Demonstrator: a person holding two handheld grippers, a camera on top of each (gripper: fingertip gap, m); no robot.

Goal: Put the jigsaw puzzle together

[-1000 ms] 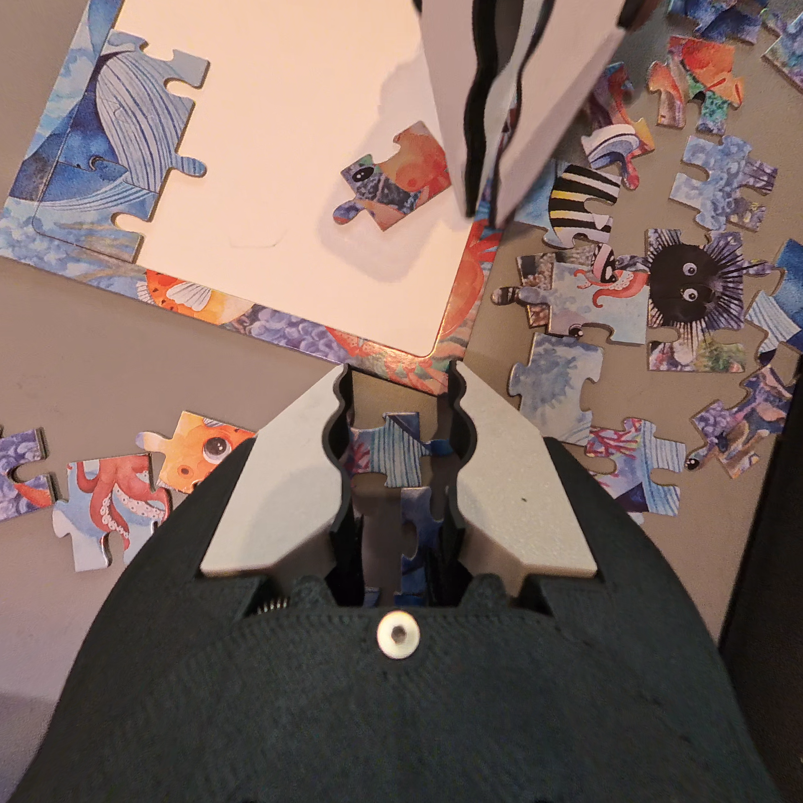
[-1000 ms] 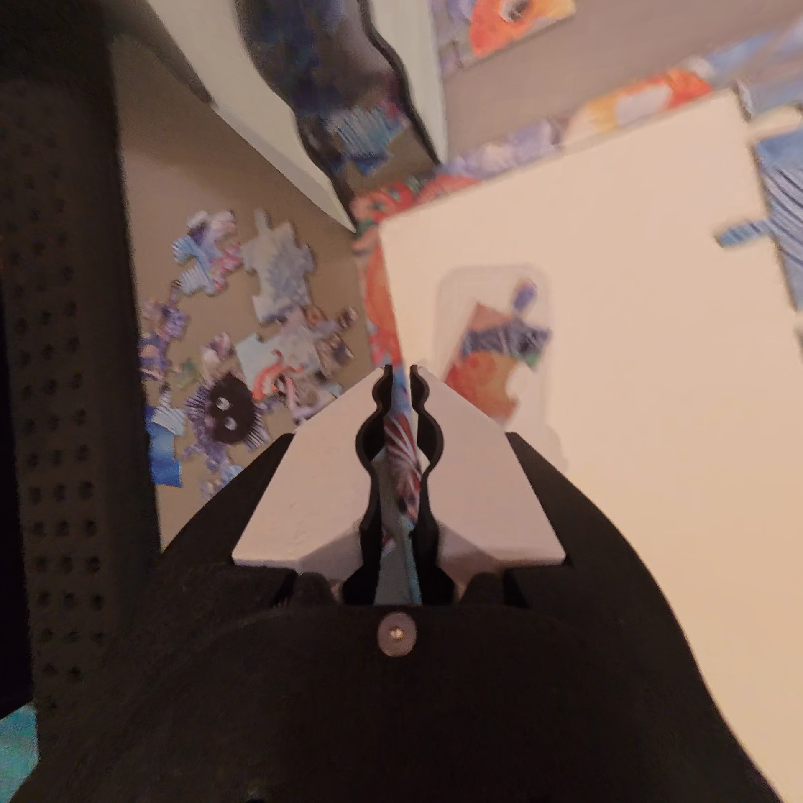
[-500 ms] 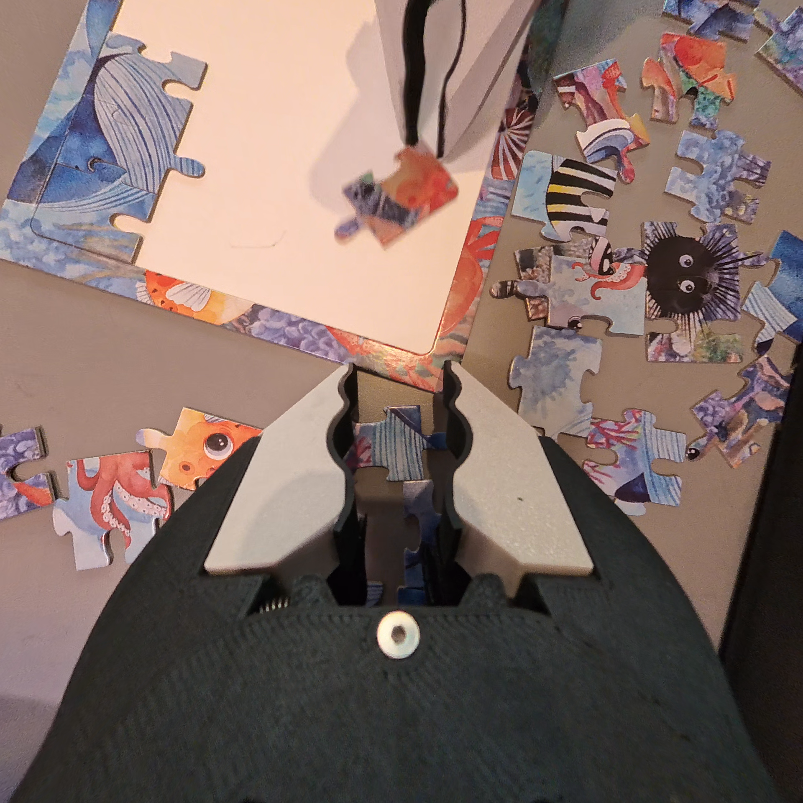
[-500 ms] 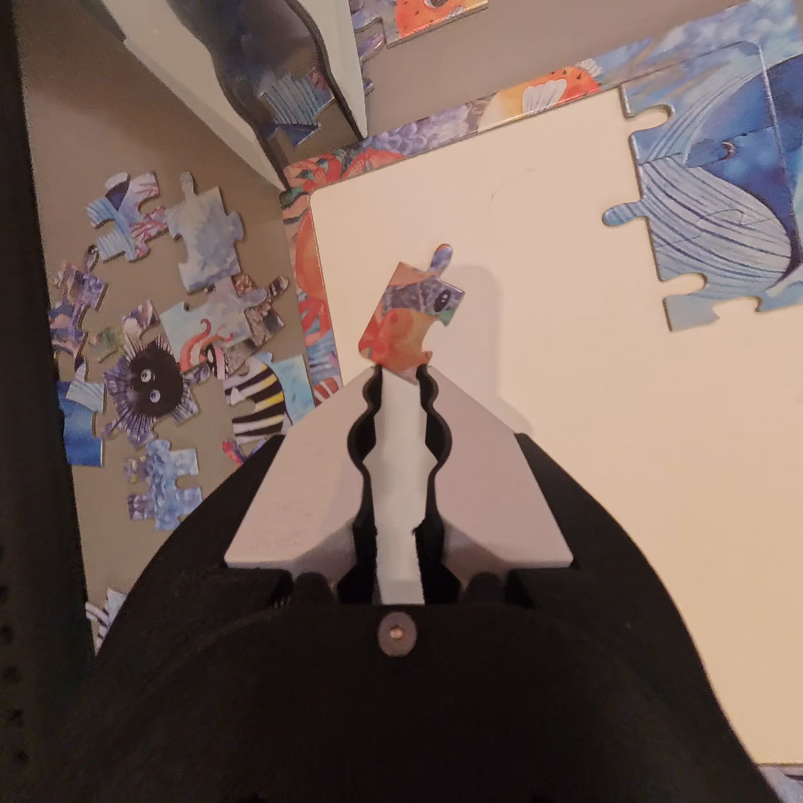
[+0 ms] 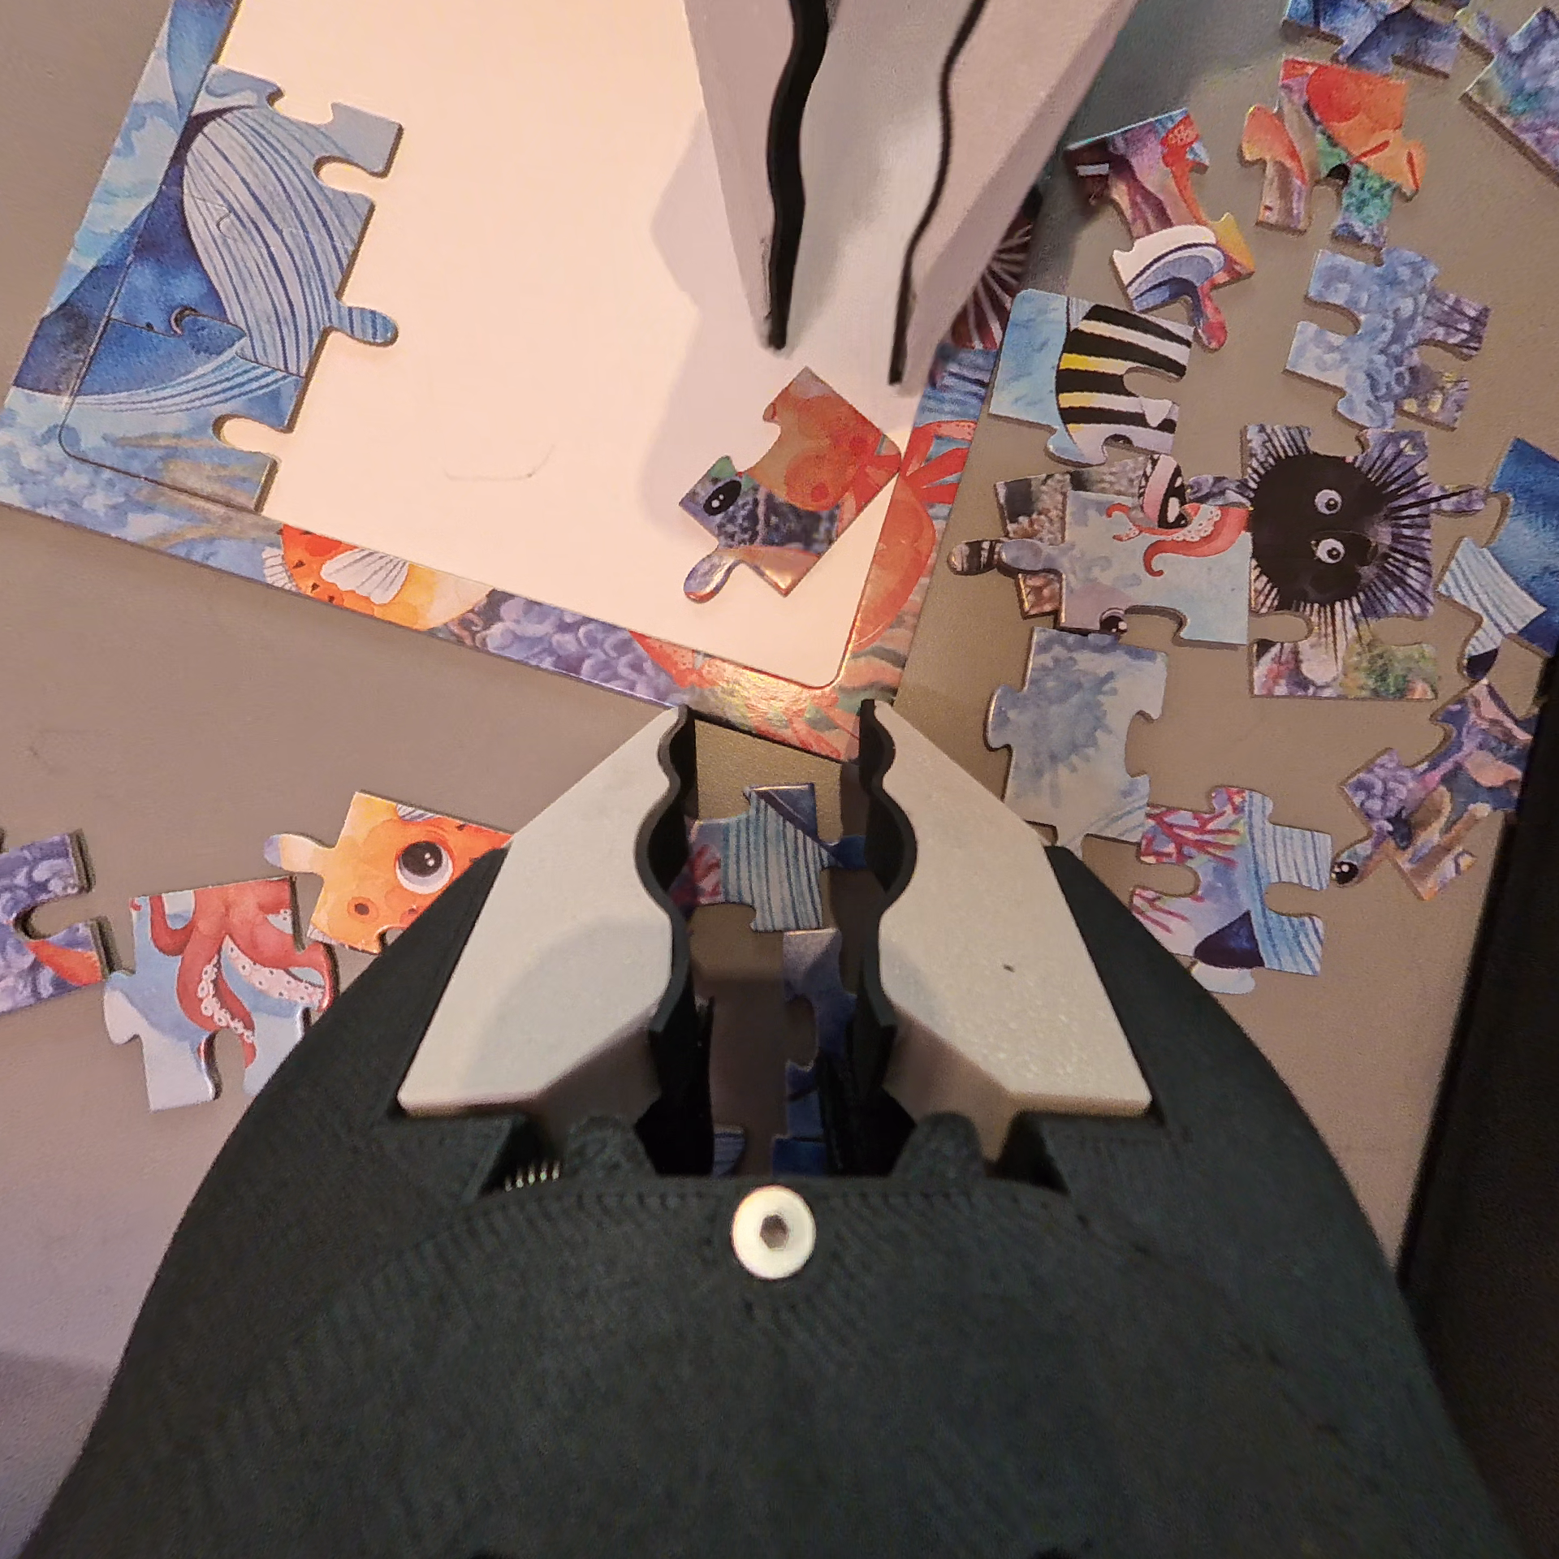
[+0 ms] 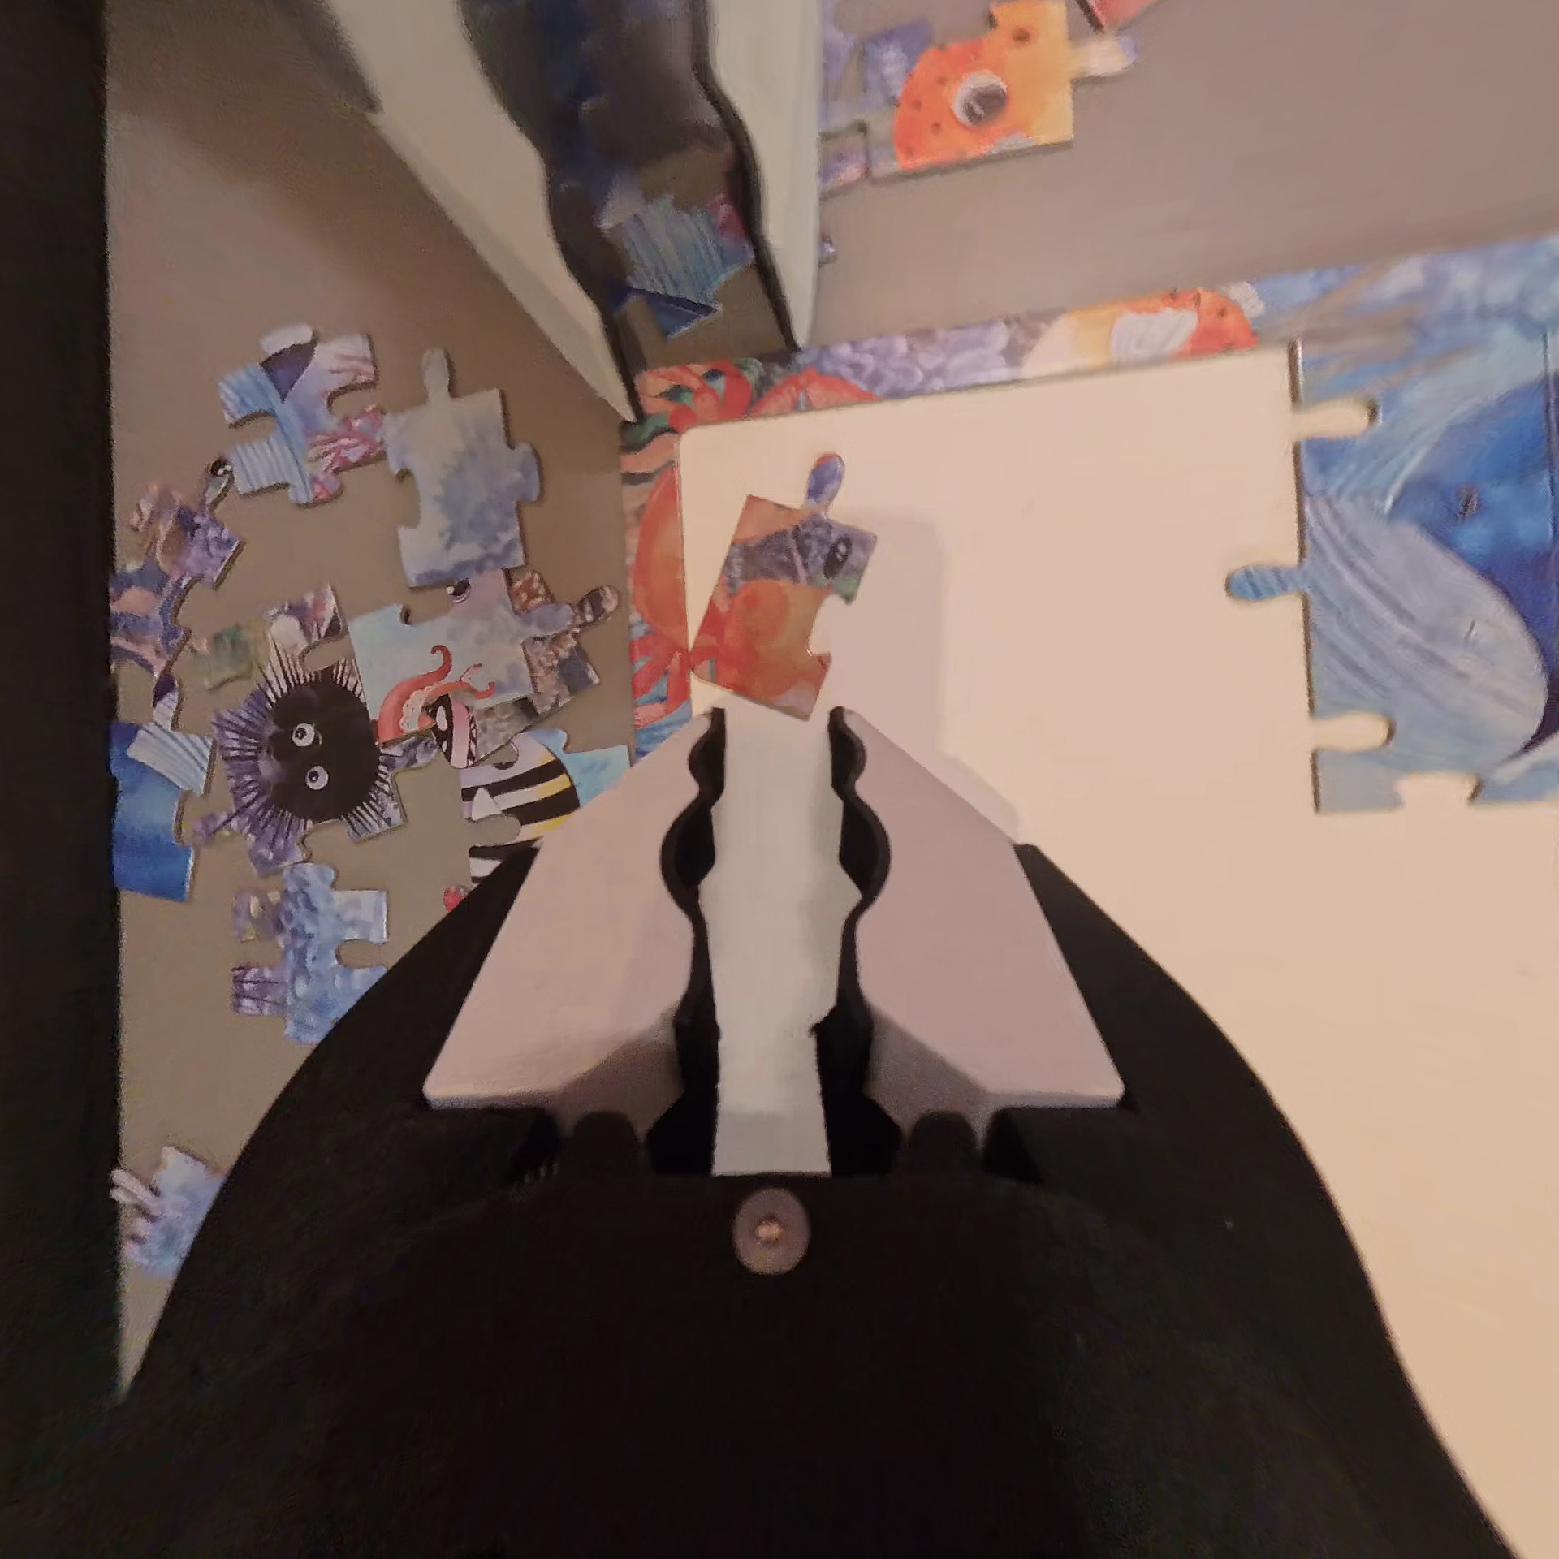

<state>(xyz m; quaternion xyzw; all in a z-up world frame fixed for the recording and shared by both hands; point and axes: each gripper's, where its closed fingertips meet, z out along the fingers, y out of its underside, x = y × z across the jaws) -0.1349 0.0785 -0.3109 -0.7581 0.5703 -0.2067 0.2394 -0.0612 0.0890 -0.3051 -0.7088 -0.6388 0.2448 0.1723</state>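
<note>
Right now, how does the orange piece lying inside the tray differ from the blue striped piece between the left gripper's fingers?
The orange piece lies loose and askew on the bare cream floor of the puzzle tray, touching the frame with one corner; the blue striped piece lies outside the tray on the table.
The orange piece sits just past the tips of the open right gripper; the striped piece is framed by the open left gripper.
Neither is gripped or fitted.
</note>
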